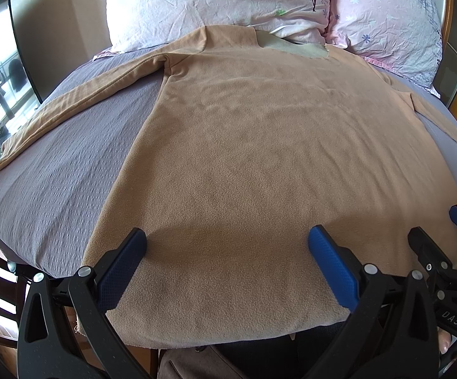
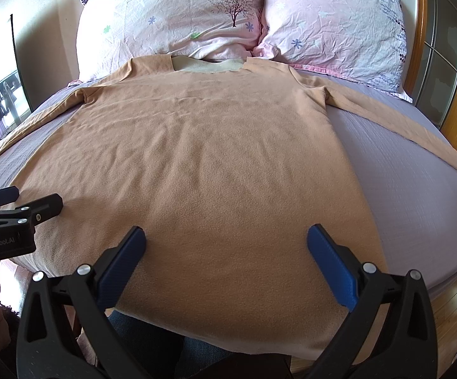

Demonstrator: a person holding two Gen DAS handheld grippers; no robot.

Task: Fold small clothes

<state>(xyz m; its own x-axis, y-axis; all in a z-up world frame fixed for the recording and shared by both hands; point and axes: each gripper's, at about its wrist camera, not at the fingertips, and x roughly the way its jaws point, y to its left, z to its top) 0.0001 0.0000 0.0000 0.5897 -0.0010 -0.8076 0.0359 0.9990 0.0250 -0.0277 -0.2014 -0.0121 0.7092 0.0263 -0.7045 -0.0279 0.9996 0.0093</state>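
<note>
A tan long-sleeved fleece shirt [image 1: 244, 145] lies flat on the bed, collar toward the pillows, hem hanging over the near edge; it also shows in the right wrist view [image 2: 203, 145]. Its left sleeve [image 1: 70, 101] and right sleeve [image 2: 402, 126] are spread out sideways. My left gripper [image 1: 226, 243] is open and empty just above the hem's left part. My right gripper [image 2: 226, 243] is open and empty above the hem's right part. Each gripper shows in the other's view: the right one [image 1: 443, 227] and the left one [image 2: 29, 200].
The shirt rests on a lilac bedspread [image 1: 54, 173], also in the right wrist view [image 2: 417, 205]. Two flowered pink pillows [image 2: 177, 22] [image 2: 332, 22] lie at the head. A wooden headboard [image 2: 449, 110] stands at right. A dark screen [image 1: 4, 72] stands at left.
</note>
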